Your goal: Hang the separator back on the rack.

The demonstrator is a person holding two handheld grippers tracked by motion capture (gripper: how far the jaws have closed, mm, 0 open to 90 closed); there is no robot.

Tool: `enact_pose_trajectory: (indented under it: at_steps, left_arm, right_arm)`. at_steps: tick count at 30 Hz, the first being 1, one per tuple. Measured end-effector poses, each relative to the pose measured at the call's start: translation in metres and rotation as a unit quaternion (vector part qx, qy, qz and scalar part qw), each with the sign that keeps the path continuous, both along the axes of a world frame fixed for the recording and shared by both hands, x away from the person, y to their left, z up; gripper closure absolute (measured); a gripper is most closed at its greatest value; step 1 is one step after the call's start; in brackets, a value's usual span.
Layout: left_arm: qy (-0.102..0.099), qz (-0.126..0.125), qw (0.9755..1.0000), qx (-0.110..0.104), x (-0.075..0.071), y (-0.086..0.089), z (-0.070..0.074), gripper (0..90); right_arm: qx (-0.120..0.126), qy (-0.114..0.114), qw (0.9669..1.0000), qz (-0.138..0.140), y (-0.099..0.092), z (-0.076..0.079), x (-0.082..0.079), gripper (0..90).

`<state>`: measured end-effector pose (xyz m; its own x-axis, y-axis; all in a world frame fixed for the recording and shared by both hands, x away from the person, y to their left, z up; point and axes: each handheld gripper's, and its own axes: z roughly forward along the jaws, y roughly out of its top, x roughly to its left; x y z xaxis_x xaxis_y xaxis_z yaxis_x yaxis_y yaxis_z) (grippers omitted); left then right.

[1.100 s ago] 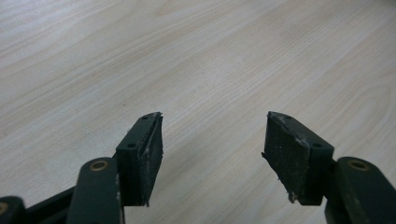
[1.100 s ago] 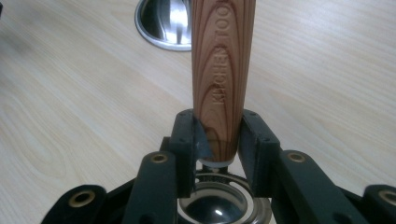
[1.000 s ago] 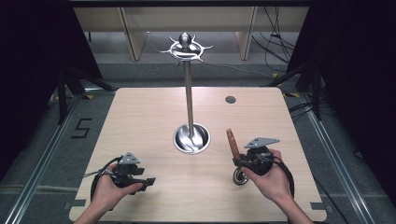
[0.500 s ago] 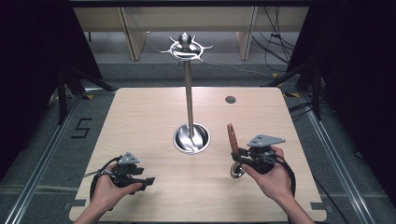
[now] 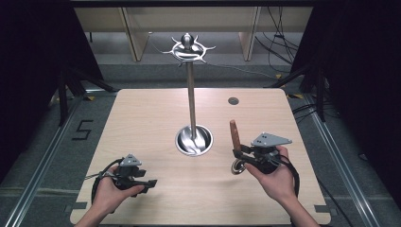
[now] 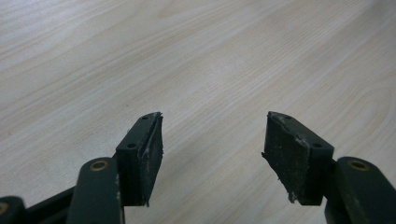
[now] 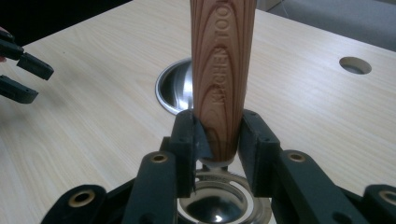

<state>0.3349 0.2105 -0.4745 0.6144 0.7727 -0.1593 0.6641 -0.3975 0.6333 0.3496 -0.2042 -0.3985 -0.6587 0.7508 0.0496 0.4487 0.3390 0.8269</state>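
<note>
Right gripper view puts my right tongs (image 7: pixel 217 142) clamped on the lower end of a wooden handle (image 7: pixel 223 70), stamped with lettering, that rises straight up between the jaws; below them sits the utensil's shiny metal bowl (image 7: pixel 219 207), so I take it for a small ladle or scoop that I hold by the neck, where the grip is firm and the handle cannot swing. In the high view the same wooden handle (image 5: pixel 234 135) stands upright just to the right of the stand's round steel base (image 5: pixel 194 140), with the right tongs (image 5: pixel 242 158) near that base's front right. I judge the handle is kept vertical so its top end can go up to the hooked crown (image 5: pixel 188 48) at the head of the stand's pole (image 5: pixel 191 94), which rises from the base. My left tongs (image 5: pixel 150 183) wait well to the front left of the base, low over the bench (image 5: pixel 142 118); in the left gripper view they (image 6: pixel 212 154) gape wide with bare wood between the pads and hold nothing, kept clear so they do not block the lift.
</note>
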Motion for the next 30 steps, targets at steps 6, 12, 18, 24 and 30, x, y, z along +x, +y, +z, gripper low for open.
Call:
enact_pose_trajectory:
  at_steps: [6,12,18,24,30]
  left_arm:
    - [0.002,-0.002,1.0,0.001,0.0,0.0,0.0,36.6]
    - [0.005,-0.004,1.0,-0.001,0.0,0.0,0.001,36.6]
    - [0.003,-0.005,1.0,0.0,0.0,0.001,0.001,36.6]
    - [0.0,0.002,1.0,-0.005,-0.001,0.0,0.0,36.6]
    - [0.008,-0.002,0.9999,-0.005,-0.001,0.0,0.0,36.6]
  right_arm:
    - [0.007,-0.016,0.9999,-0.002,-0.001,0.005,0.0,69.6]
    - [0.013,-0.023,0.9996,-0.002,-0.001,0.013,0.002,69.7]
    - [0.013,-0.039,0.9991,0.006,0.002,0.021,0.004,69.7]
    - [0.012,-0.048,0.9987,0.011,0.002,0.027,0.005,69.6]
    - [0.022,-0.064,0.9977,0.005,0.006,0.037,0.008,69.6]
